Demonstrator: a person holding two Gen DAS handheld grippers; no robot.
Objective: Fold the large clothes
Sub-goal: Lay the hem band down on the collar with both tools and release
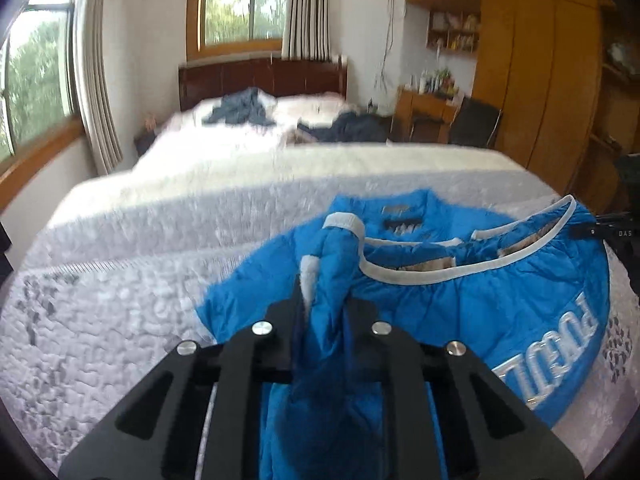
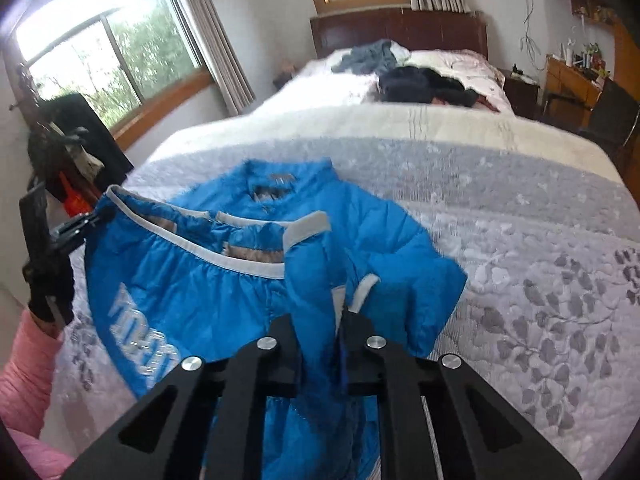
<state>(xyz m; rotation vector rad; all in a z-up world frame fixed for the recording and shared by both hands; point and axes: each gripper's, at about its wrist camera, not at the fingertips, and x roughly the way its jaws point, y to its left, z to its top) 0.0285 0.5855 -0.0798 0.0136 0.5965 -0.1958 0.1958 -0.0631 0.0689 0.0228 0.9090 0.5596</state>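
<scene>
A blue puffer jacket (image 1: pixel 472 300) lies partly folded at the near edge of the bed (image 1: pixel 120 320), its white-trimmed hem doubled up toward the collar. The left gripper (image 1: pixel 326 308) is clamped on a bunched fold of the jacket. The right gripper (image 2: pixel 320 320) pinches another blue fold, beside a white-cuffed sleeve (image 2: pixel 308 236).

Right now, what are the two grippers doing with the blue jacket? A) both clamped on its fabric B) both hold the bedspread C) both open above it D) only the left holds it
A: the left gripper and the right gripper each have blue jacket fabric pinched between their fingers, above the bedspread.
</scene>
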